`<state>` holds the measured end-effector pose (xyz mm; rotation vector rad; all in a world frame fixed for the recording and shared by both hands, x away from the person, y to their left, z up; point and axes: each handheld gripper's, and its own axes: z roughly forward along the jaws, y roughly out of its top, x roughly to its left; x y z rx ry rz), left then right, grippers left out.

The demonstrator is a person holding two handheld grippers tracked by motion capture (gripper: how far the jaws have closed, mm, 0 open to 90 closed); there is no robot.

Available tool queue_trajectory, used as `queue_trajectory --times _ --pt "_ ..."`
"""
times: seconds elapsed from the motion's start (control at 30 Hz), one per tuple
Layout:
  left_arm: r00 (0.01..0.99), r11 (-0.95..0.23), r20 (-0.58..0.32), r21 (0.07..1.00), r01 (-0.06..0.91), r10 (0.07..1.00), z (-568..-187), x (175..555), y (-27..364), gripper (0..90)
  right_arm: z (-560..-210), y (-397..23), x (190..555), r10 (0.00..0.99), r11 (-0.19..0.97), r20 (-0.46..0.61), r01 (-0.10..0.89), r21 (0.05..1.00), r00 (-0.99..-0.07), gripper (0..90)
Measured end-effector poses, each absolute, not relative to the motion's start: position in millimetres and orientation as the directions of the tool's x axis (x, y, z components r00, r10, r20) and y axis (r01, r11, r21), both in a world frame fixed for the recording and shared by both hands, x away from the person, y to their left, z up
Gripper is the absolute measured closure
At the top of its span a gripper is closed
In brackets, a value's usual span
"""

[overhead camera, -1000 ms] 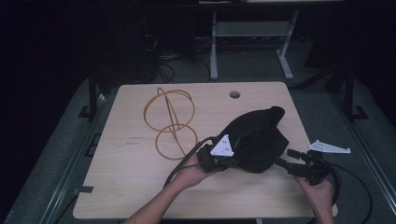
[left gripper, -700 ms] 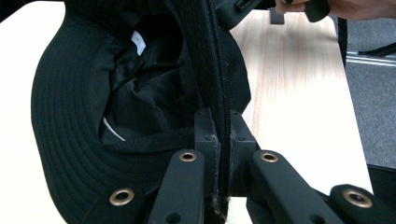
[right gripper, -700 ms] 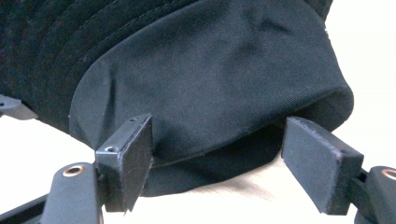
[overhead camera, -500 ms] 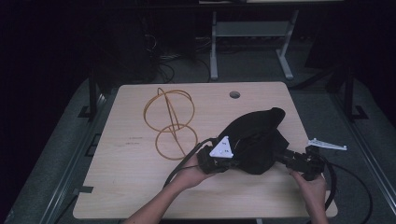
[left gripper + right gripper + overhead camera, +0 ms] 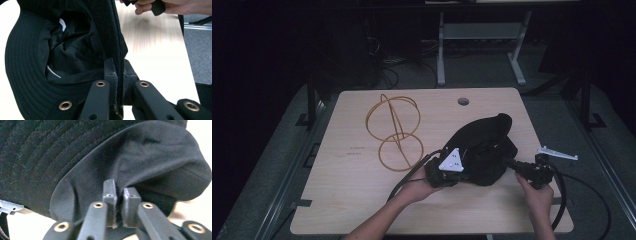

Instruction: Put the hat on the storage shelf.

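Black cloth is caught in both grippers. The left gripper (image 5: 120,75) has its jaws pressed together on the stitched brim of the black hat (image 5: 482,150), the cloth edge running up between the pads in the left gripper view. The right gripper (image 5: 119,195) has just been closing, and in the right gripper view its pads now pinch a fold of the hat's cloth just under the brim. In the high view the left gripper (image 5: 447,170) holds the hat's near-left side and the right gripper (image 5: 517,167) its right side, each held in a hand, the left hand (image 5: 419,186) and the right hand (image 5: 537,195).

The hat sits over the right half of the wooden table (image 5: 352,200), its far tip reaching toward the round cable hole (image 5: 463,101) but well apart from it. The right gripper works close to the table's right edge, and its grey plate (image 5: 557,153) juts beyond that edge. To the left of the hat stands a yellow wire ring frame (image 5: 394,127), near the left gripper's cable but apart from the hat. The near-left part of the table and its left side lie bare, which is the widest open room.

A white label (image 5: 62,24) shows inside the hat's crown in the left gripper view; any writing on it is too small to read. Faint dark marks on the tabletop left of the ring frame cannot be read either.
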<state>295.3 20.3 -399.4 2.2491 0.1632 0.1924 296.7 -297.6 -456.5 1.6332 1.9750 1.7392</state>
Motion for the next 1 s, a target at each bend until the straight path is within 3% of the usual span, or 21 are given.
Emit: queue_trajectory --times 1.0 --pt "0.971 -0.661 0.126 0.749 0.042 0.205 -397 288 26 77.4 -429 -301 289 0.695 -0.209 0.523 0.557 0.803 -0.493 88.6"
